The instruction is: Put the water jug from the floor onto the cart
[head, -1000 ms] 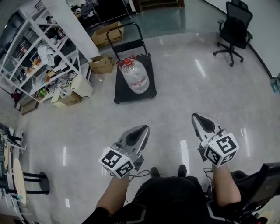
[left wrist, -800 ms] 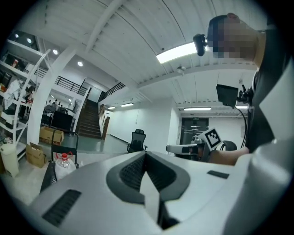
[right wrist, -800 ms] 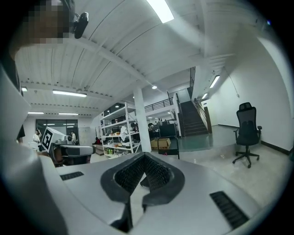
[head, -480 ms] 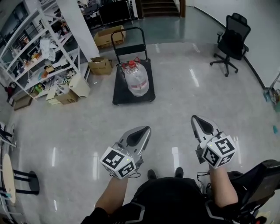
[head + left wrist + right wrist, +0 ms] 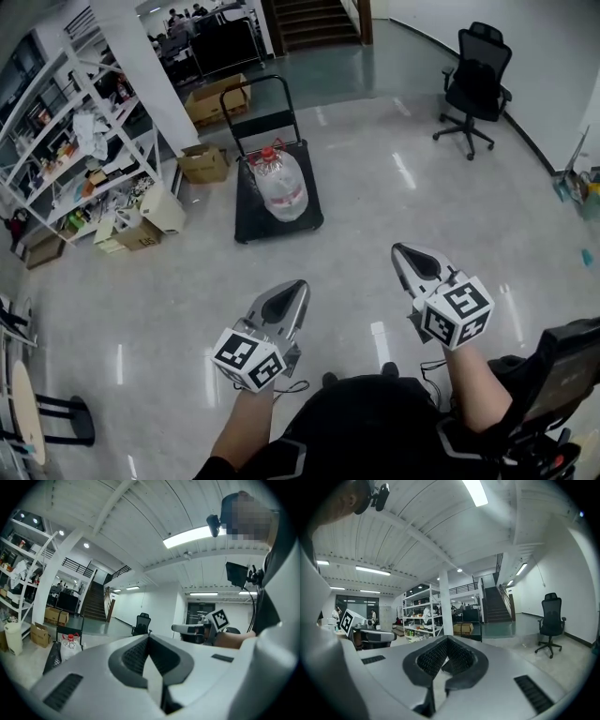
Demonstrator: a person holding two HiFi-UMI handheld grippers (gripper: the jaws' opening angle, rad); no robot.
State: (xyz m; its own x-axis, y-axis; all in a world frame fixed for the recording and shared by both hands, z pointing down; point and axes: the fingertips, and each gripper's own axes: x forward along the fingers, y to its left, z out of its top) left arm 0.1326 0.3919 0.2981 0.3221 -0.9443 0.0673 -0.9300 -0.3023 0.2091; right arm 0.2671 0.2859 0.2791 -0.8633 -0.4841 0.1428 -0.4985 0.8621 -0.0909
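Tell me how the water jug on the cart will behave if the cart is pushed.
The water jug looks large and round-bodied, so it is probably heavy if full. It stands upright on the flat cart, so it may slide or tip. Its smooth clear plastic is likely slippery.

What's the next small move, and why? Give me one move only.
Probably just lower both grippers to rest and stop. The clear plastic water jug with the red cap already stands on the black flat cart, and the left gripper and right gripper are shut, empty and well short of it, so nothing looks left to carry.
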